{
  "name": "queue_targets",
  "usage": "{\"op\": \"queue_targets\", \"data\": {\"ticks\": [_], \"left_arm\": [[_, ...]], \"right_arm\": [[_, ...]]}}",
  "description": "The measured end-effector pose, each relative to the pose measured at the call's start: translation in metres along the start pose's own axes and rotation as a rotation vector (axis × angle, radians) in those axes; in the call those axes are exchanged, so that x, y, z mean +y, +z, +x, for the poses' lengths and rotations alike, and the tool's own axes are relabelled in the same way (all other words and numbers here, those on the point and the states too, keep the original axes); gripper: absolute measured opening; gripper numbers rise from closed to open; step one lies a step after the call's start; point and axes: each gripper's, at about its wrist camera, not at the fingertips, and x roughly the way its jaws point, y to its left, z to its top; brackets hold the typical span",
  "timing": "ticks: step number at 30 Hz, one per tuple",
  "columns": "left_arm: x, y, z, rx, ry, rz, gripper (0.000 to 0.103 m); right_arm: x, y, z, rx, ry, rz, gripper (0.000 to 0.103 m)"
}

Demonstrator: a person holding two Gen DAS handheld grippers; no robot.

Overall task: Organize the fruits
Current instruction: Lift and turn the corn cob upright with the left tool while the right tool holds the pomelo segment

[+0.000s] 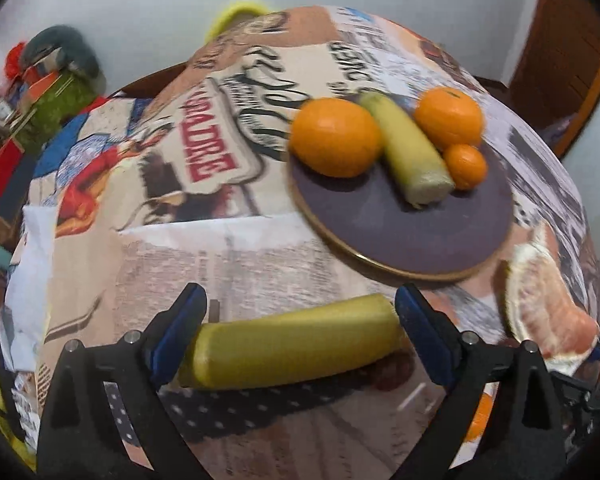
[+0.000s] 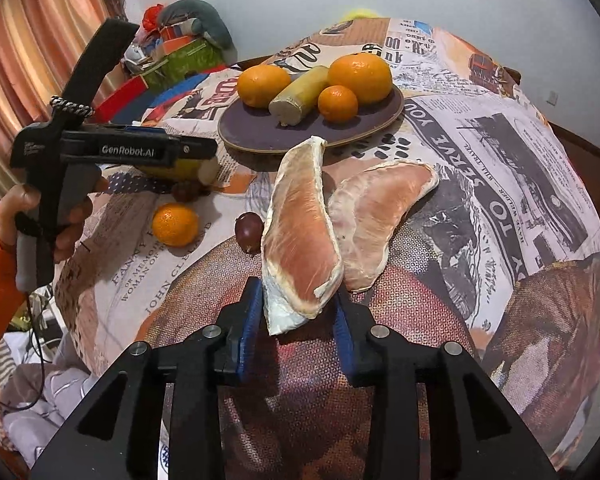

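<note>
Left wrist view, left hand-held gripper clasping yellow-green banana piece, right hand-held gripper pinching pink pomelo wedge

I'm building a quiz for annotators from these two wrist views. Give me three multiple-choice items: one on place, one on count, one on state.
1. Where does the second pomelo slice lie?
A. on the plate
B. on the tablecloth, right of the held slice
C. in the left gripper

2. How many oranges sit on the plate?
A. one
B. two
C. three

3. What is the right gripper doing?
A. gripping a pomelo slice
B. hanging open with nothing in it
C. gripping an orange

Answers:
1 B: it rests flat on the tablecloth, short of the plate.
2 C: the big orange, another and a small one flank the cane piece.
3 A: its jaws pinch the held slice, which stands on edge.
</note>
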Motion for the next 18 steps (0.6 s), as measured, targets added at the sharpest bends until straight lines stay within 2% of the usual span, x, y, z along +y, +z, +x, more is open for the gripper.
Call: {"op": "queue_targets", "data": {"ticks": [4, 11, 18], "left_arm": [[0.016, 0.003, 0.002, 0.025, -0.018, -0.056, 0.097], [0.013, -0.007, -0.020, 0.024, -0.031, 0.031, 0.097], [0.034, -0.021, -0.039, 0.022, -0.073, 0.060, 0.097]], "right_arm": [[0.001, 0.000, 0.000, 0.002, -0.008, -0.005, 0.031], [0.000, 0.001, -0.002, 0.007, -0.004, -0.006, 0.031], [-0.003, 0.001, -0.002, 0.015, 0.002, 0.002, 0.031]]}}
